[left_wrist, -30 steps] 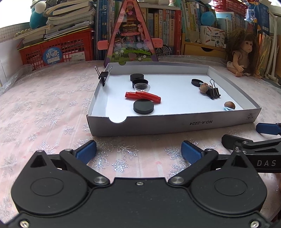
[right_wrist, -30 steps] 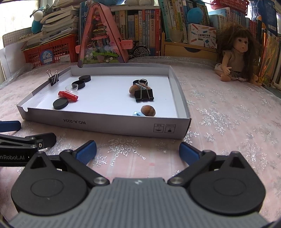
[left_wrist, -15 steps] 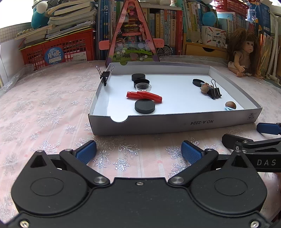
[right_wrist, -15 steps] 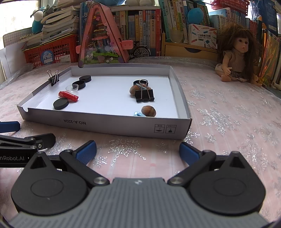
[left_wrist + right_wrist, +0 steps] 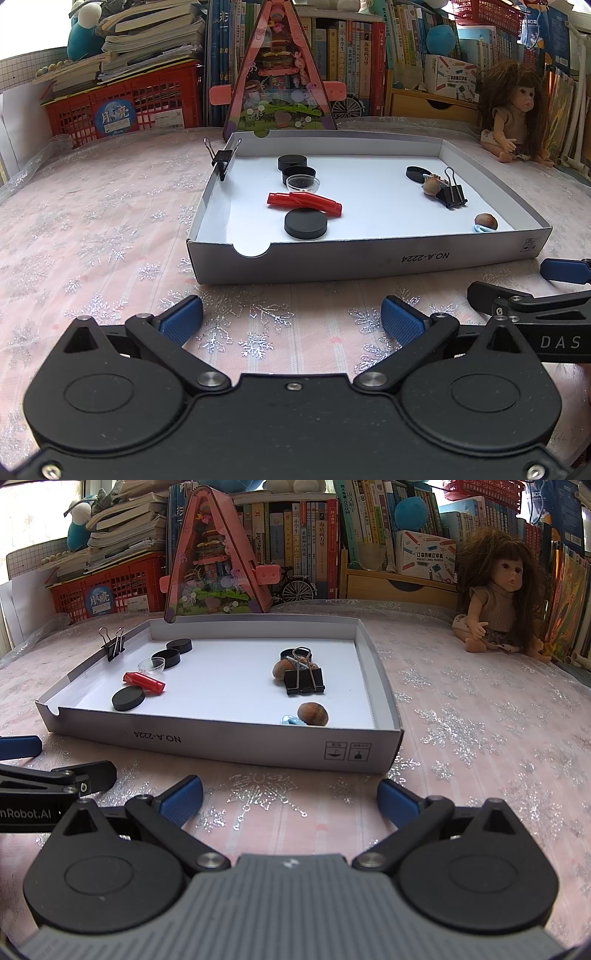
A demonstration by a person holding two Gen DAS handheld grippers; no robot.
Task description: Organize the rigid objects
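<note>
From the left wrist view, the left gripper (image 5: 291,319) hovers low over the snowflake-patterned surface (image 5: 92,236), its blue-padded fingers (image 5: 181,321) spread wide apart and holding nothing. Just ahead sits a shallow white cardboard tray (image 5: 369,258). Inside it, near the left side, lie a red tube (image 5: 304,202), a black disc (image 5: 306,228) touching the tube's front, two more black discs (image 5: 295,168) farther back and a small clear dish (image 5: 303,182). A binder clip (image 5: 221,157) grips the tray's left wall. At the right side lie a black binder clip (image 5: 452,194) and a brown nut (image 5: 485,221).

From the right wrist view, the right gripper (image 5: 290,799) also hovers above the surface, fingers (image 5: 399,801) wide apart and empty, in front of the tray's near right corner. A doll (image 5: 495,598) sits well to the right, with bookshelves (image 5: 306,535) behind.
</note>
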